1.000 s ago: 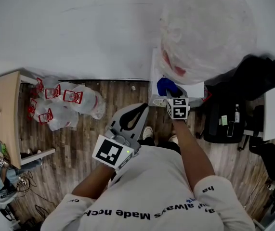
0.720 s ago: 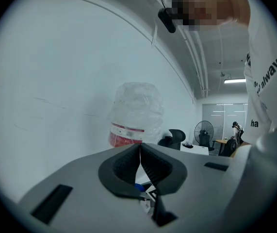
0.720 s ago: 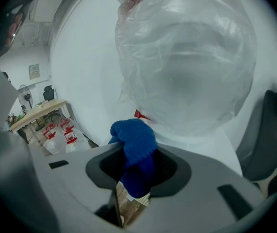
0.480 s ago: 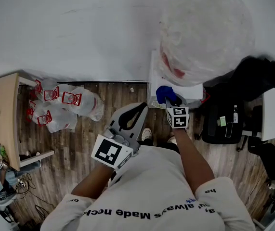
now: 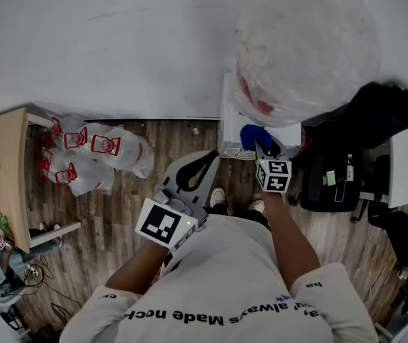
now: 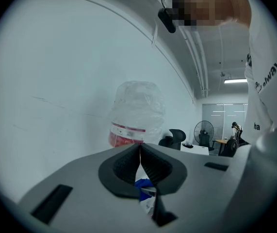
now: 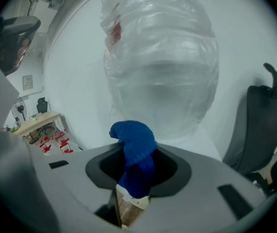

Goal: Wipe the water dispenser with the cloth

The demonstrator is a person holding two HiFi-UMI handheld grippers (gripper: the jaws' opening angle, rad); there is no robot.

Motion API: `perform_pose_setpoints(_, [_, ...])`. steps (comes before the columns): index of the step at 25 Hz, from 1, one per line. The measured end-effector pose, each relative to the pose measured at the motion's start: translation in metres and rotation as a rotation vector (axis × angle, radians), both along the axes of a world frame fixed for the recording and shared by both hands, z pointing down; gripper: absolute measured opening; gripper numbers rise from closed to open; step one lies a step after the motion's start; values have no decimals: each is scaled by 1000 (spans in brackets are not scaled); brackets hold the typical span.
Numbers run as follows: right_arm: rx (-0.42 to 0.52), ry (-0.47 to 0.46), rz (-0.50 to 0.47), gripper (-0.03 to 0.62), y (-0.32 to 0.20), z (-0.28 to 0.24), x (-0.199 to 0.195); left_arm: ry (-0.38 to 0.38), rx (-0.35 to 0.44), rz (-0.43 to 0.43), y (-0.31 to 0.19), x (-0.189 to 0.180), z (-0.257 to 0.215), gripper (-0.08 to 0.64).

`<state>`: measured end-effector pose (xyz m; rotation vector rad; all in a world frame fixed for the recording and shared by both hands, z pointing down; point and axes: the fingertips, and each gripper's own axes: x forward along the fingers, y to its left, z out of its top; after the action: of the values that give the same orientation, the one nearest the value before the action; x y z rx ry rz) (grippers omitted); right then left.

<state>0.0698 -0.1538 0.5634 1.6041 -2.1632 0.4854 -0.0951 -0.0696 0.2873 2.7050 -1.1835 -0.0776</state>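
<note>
The right gripper (image 5: 264,148) was up at the white water dispenser (image 5: 230,123), its fingers pinching a bunched blue knitted cloth (image 7: 134,147), and a tuft of the cloth poked out ahead of the tips. In the right gripper view, the big clear plastic-wrapped water bottle (image 7: 160,57) loomed straight ahead, with the dispenser's white top just beyond the cloth. I couldn't tell whether cloth and cabinet were actually touching. The head view showed the cloth over the near front edge of the dispenser, below the bottle. The left gripper (image 5: 202,164) hung back over the wooden floor (image 5: 118,213) to the left, its fingers pressed together on nothing. The right hand was clearly the nearer one, so the wipe looked like its job: push forward, then sweep across.
</note>
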Motion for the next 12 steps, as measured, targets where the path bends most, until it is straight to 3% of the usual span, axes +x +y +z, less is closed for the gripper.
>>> perform_pose_setpoints(3, [-4, 8, 47, 131, -14, 3, 22, -3, -2, 6, 1, 3, 1, 21])
perform_pose_setpoints(7, [-52, 46, 23, 133, -26, 21, 34, -3, -6, 7, 1, 5, 1, 21])
perform_pose_setpoints(12, [-99, -36, -20, 135, -30, 32, 35, -3, -8, 2, 0, 5, 2, 21])
